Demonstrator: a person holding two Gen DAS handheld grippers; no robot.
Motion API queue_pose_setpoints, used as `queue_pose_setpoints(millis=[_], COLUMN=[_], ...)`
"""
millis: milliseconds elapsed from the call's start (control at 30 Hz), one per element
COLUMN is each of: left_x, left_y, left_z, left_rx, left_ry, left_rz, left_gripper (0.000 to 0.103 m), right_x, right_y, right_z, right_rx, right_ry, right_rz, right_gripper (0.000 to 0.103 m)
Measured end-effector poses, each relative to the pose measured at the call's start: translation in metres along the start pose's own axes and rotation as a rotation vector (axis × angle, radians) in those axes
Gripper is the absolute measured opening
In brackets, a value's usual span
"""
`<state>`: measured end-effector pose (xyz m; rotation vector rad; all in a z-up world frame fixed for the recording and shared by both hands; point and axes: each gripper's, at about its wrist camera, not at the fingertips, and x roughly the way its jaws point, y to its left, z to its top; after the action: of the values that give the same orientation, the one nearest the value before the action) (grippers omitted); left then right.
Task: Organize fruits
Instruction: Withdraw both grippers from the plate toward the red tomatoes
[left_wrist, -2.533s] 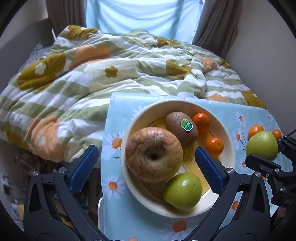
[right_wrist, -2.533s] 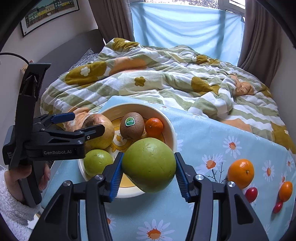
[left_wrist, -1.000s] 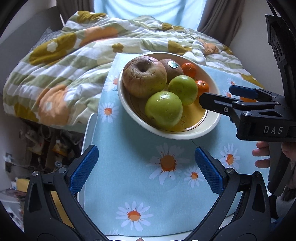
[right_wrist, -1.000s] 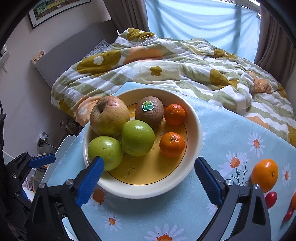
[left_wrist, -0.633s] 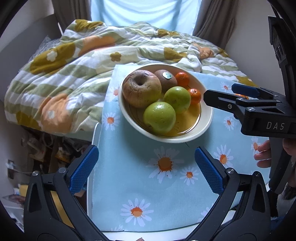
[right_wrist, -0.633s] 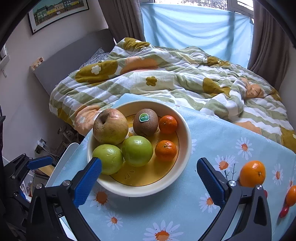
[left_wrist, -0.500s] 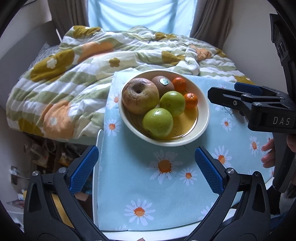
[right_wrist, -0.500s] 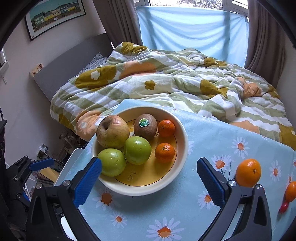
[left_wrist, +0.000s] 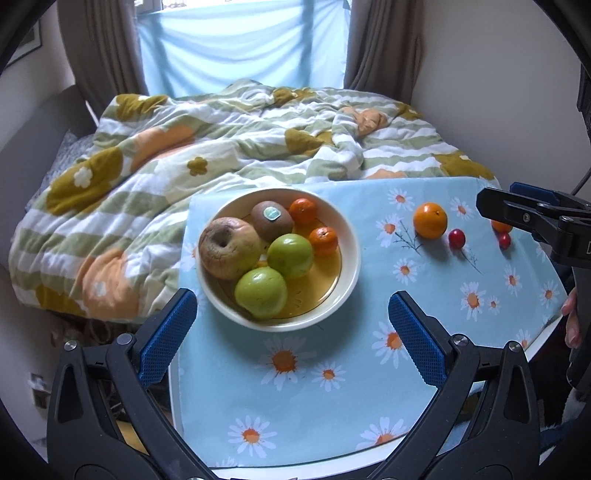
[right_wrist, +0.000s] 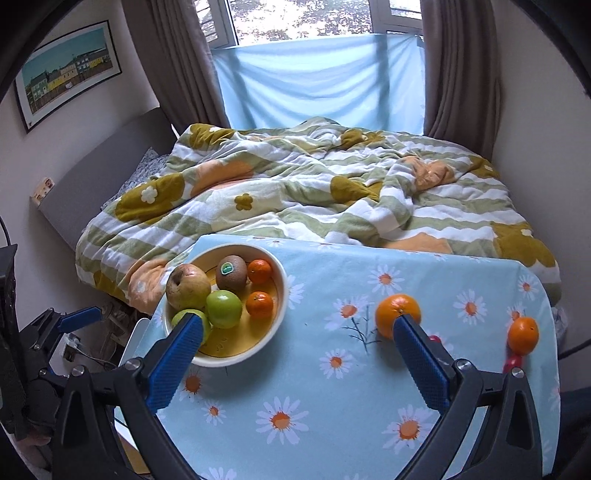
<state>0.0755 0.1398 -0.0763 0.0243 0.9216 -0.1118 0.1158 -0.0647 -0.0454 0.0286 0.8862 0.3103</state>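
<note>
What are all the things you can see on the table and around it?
Bowl: one, cream with yellow inside, left part of the table.
Brownish apple: one, in the bowl.
Green apples: two, in the bowl.
Kiwi: one, brown with a sticker, in the bowl.
Small mandarins: two, orange, in the bowl.
Large orange: one, on the cloth right of the bowl.
Smaller orange: one, near the table's right edge.
Small red fruits: at least two, beside the oranges.
Tablecloth: one, light blue with daisies.
Blanket: one, green, white and orange, on the bed behind.
Left tool: black with blue pads, open, empty.
Right tool: same, open, empty.
</note>
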Motion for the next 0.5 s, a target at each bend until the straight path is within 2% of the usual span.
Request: queue_pose_setpoints(millis=[200, 300, 500], left_x=[0.012, 0.019, 0.034], left_y=[-0.051, -0.081, -0.136], left_z=[0.01, 0.01, 0.016], left_rx=[-0.004, -0.003, -0.033], left_ry=[-0.011, -0.01, -0.008], left_rz=[0.009, 0.017, 0.039], left_gripper=[0.103, 0.103, 0.103], right_x=[-0.024, -0.027, -0.024], right_y=[-0.058, -0.089, -0.148], right_z=[-0.016, -0.024, -0.039], right_rx=[0.024, 0.018, 0.024], right_ry=[-0.018, 0.002, 0.05], right_rz=[-0.061, -0.093, -0.08], right_gripper=[0.102, 0.102, 0.102])
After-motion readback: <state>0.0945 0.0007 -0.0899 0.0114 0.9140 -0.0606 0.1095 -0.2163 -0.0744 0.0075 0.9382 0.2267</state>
